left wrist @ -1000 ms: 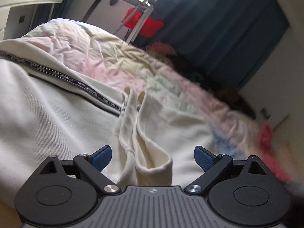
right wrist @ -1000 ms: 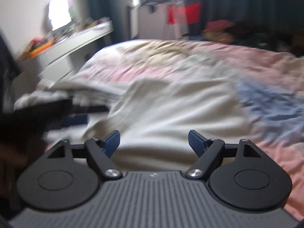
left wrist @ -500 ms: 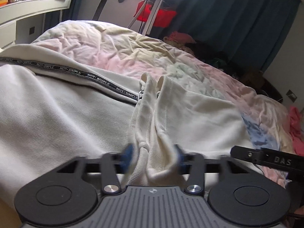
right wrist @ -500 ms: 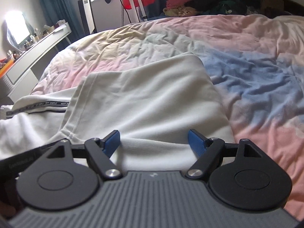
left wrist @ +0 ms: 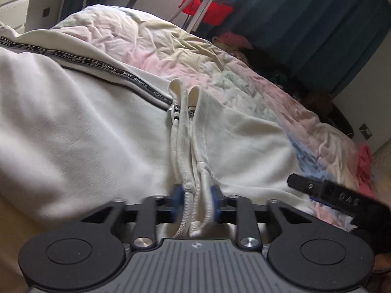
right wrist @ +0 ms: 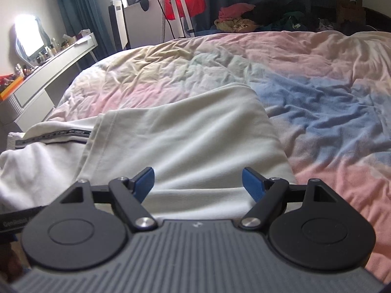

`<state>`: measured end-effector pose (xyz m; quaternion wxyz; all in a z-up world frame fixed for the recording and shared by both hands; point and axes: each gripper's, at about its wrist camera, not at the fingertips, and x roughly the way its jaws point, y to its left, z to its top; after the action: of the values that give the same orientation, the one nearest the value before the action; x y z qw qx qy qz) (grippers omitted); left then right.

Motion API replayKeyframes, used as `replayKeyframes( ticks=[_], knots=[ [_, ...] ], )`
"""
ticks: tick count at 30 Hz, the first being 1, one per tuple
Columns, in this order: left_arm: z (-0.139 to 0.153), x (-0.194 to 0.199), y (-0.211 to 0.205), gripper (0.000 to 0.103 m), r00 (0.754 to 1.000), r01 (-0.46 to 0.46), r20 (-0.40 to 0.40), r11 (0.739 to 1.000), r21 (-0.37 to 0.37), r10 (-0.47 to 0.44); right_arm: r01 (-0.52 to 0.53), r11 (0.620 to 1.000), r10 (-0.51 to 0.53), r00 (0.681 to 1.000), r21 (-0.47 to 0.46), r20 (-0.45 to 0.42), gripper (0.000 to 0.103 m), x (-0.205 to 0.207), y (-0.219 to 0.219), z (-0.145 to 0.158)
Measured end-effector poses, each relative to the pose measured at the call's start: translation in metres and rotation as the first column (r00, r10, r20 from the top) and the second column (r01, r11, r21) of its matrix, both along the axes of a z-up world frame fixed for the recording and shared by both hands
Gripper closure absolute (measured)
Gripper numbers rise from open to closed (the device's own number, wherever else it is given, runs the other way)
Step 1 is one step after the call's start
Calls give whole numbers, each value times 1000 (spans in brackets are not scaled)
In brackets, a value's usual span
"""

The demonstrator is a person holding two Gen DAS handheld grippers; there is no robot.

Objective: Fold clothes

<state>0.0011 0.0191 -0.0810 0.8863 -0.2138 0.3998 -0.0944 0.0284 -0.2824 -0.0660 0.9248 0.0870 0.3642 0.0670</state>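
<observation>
Left gripper (left wrist: 194,201): seen at 6 o'clock in the left wrist view; its blue pads are drawn in narrow around a bunch of cream fabric and two drawstrings. The jaws have just been opening a little after a tighter squeeze. The cloth is between them, and the pads appear to press on its sides.
Drawstrings (left wrist: 185,188): two white cords are run from the metal-tipped eyelets at 12 o'clock of the pads, down between the pads and over the gripper body.
Right gripper (right wrist: 198,182): seen at 6 o'clock in the right wrist view; its jaws are held wide, with the hem of the garment lying below and between them. No cloth is pinched by either pad.
Cream garment (right wrist: 185,144): a pale sweatshirt-like piece is spread flat on the bed, directly ahead of both grippers. Its body is stretched from 6 o'clock toward 12 o'clock in the right wrist view, and a folded layer is seen at 9 o'clock.
Black printed tape (left wrist: 97,63): a lettered band is laid along the garment from 9 o'clock toward the centre in the left wrist view.
Bedspread (right wrist: 317,92): a crumpled cover in pink, blue and yellow patches is seen under the garment, filling 1 to 4 o'clock.
Dressing table (right wrist: 48,68): a white table crowded with small bottles is placed at 9 o'clock, beside the bed.
Clothes heap (right wrist: 234,17): mixed garments are piled past the bed at 12 o'clock, before dark curtains.
</observation>
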Motion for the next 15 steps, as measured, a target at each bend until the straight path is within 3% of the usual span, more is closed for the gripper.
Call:
replayKeyframes(
  ticks=[3,4,7,12,15],
  knots=[
    [7,15,10,22,1000,-12,-1,999,-36,12,6,1000,-6,1000,-2,9,23,1,-3,1],
    [10,24,12,20,1000,-23,7,999,-25,23,12,1000,-12,1000,3,11,23,2,-5,1],
    [11,61,16,19,999,-36,8,999,9,36,26,999,-26,1000,28,16,23,5,-10,1],
    [-2,117,6,23,999,3,37,1000,5,-3,53,998,-53,999,24,6,23,15,-13,-6],
    [-7,143,-13,35,1000,15,17,992,126,-18,64,998,-64,998,29,-5,23,19,-15,-11]
  ],
)
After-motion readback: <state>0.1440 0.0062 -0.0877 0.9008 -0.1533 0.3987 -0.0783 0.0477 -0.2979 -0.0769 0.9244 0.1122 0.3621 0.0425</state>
